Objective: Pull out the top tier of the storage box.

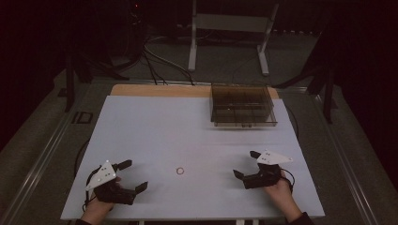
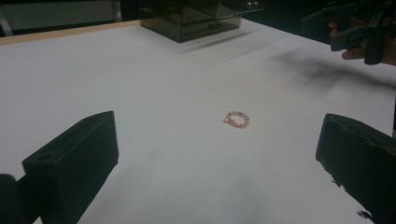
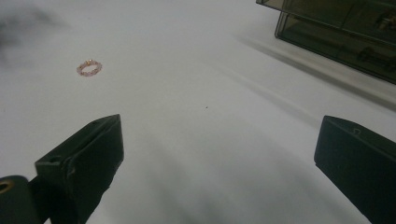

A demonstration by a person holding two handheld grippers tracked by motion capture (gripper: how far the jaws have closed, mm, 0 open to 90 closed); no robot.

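On the white tabletop point(image 1: 187, 136) a small pink beaded ring point(image 1: 179, 170) lies flat between the two grippers, apart from both. The left gripper point(image 1: 133, 176) and the right gripper point(image 1: 246, 164) rest near the front edge, jaws spread wide and empty. A smoked-plastic compartment box point(image 1: 242, 105) stands at the far side.

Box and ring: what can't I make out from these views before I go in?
- Box contents: smoked walls and dim light hide them in the high view; cut off by the top edge in both gripper views.
- Ring: too small in the high view; beads blurred in the left gripper view.
- Left gripper, right gripper: jaws open.
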